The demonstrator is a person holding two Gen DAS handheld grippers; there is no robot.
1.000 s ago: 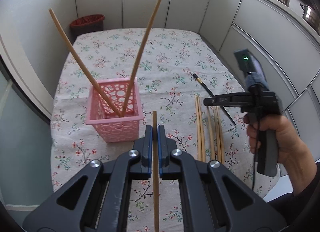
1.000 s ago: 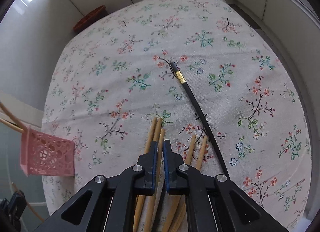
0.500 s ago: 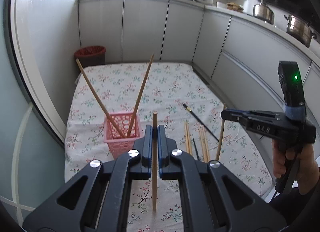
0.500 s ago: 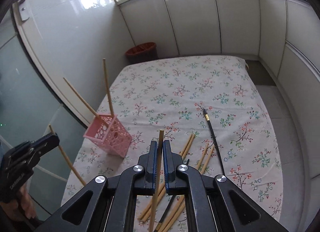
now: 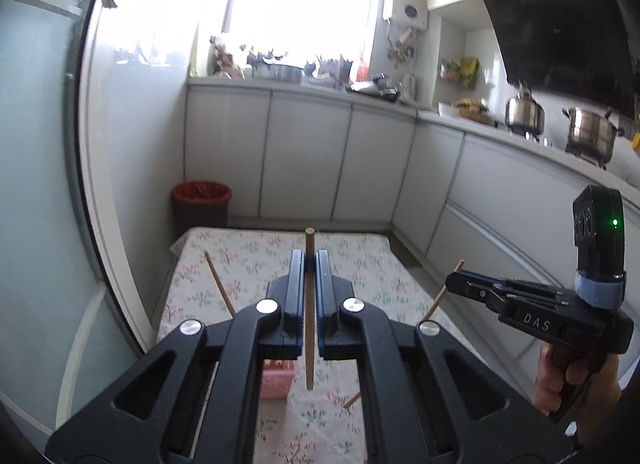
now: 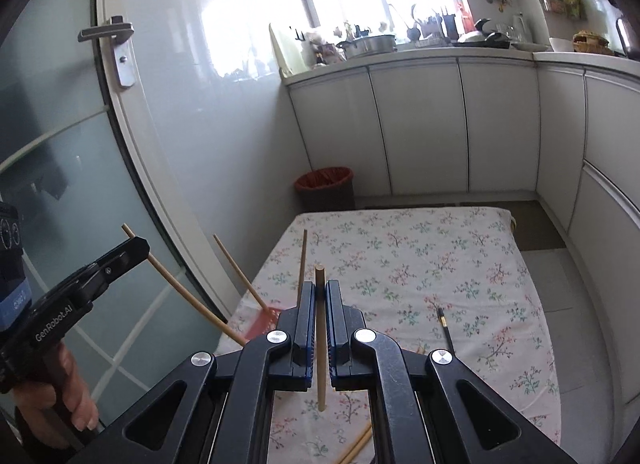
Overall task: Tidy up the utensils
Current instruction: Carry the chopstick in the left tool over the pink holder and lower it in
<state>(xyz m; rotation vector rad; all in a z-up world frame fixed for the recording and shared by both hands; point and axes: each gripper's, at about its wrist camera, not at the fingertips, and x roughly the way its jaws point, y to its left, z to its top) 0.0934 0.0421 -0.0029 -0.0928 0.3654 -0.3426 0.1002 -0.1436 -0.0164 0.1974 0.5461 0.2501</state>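
A small kitchen with white cabinet fronts point(image 6: 420, 124) along two walls and a bright window above the counter surrounds a low surface covered by a floral-print cloth point(image 6: 460, 264). The left gripper point(image 5: 309, 264) is clamped on a light wooden chopstick point(image 5: 309, 304), which stands nearly upright between the blue pads, its blunt end just above the fingertips and its tapered end hanging free above the cloth. The right gripper point(image 6: 320, 292) is likewise closed on a second light wooden chopstick point(image 6: 320, 344), held upright in the same manner, with its lower tip clear of the cloth. Each gripper appears in the other's view, held by a hand on its pistol-style handle: the right hand point(image 5: 560, 380) at the lower right of the left view, the left hand point(image 6: 60, 396) at the lower left of the right view. Below and between the left gripper's arms lies a pink perforated plastic basket point(image 5: 276, 380), largely hidden; in the right view only its corner shows. Two wooden chopsticks point(image 6: 240, 276) lean out of this basket at diverging angles. Near the right gripper, loose wooden chopsticks point(image 6: 356, 444) lie flat on the cloth, and a black chopstick with a gold band point(image 6: 446, 328) lies just beside them. A red-rimmed waste bin point(image 6: 326, 188) stands on the floor beyond the far edge of the cloth, and two steel pots point(image 5: 560, 124) sit on the counter at right.
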